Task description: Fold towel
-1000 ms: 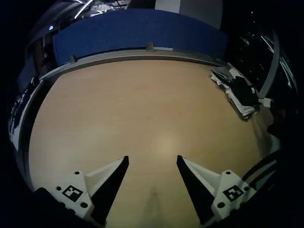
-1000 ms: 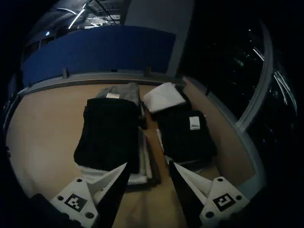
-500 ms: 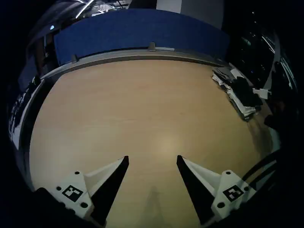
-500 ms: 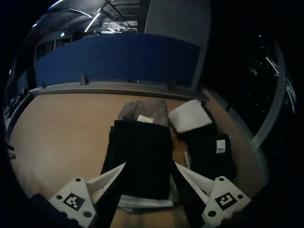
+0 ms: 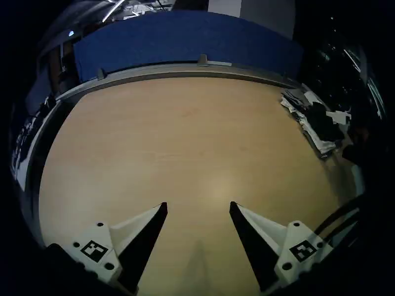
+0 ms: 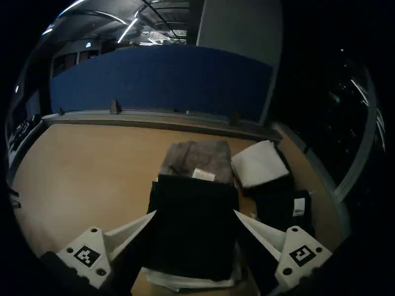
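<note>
Currently: Both Grippers Released, Towels at Right Gripper

Left gripper view: the left gripper (image 5: pixel 197 209) sits at bottom centre with its fingers spread apart and nothing between them, above the bare wooden table (image 5: pixel 173 138). A pile of towels (image 5: pixel 318 123) lies at the right edge of the frame. A blue partition (image 5: pixel 187 42) runs along the top.

Right gripper view: the right gripper (image 6: pixel 195 213) is released, its fingers spread to either side of a folded black towel (image 6: pixel 192 241) at lower centre, the top item of a stack. A grey towel (image 6: pixel 197 155) lies just behind it. A white towel (image 6: pixel 259 165) and a second black towel (image 6: pixel 284 209) lie to the right. Whether the fingers touch the towel cannot be determined.
</note>
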Tool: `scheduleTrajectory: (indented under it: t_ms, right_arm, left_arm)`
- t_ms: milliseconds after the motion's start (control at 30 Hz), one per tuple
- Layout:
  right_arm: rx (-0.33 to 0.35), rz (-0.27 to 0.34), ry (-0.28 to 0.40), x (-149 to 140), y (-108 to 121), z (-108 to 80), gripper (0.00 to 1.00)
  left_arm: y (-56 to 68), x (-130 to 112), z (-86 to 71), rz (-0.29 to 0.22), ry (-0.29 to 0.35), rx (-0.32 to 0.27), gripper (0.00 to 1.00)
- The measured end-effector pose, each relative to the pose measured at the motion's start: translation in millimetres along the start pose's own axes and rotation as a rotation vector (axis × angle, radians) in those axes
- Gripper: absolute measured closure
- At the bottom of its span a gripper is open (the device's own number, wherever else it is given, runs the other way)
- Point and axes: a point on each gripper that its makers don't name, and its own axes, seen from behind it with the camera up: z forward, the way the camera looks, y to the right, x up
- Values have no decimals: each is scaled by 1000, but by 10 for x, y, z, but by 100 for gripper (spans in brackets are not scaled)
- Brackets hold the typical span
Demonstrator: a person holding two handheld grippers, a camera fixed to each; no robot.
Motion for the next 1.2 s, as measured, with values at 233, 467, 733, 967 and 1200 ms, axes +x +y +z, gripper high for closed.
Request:
scheduleTrajectory:
  t_ms: [233, 467, 733, 967, 1200]
  right_arm:
    - [15, 1, -14, 16, 10, 213, 0]
    - [25, 18, -43, -64, 46, 444, 0]
    - [31, 6, -81, -240, 38, 623, 0]
    - [38, -10, -98, -358, 25, 701, 0]
    - [43, 2, -80, -260, 22, 666, 0]
  left_arm:
    - [-17, -13, 28, -5, -7, 6, 6]
    - [-37, -60, 40, -14, -20, 13, 6]
    - [-41, -76, 67, -21, -28, 21, 6]
    - [-34, -75, 83, -19, -31, 23, 6]
    - [-22, -68, 93, -19, -31, 21, 6]
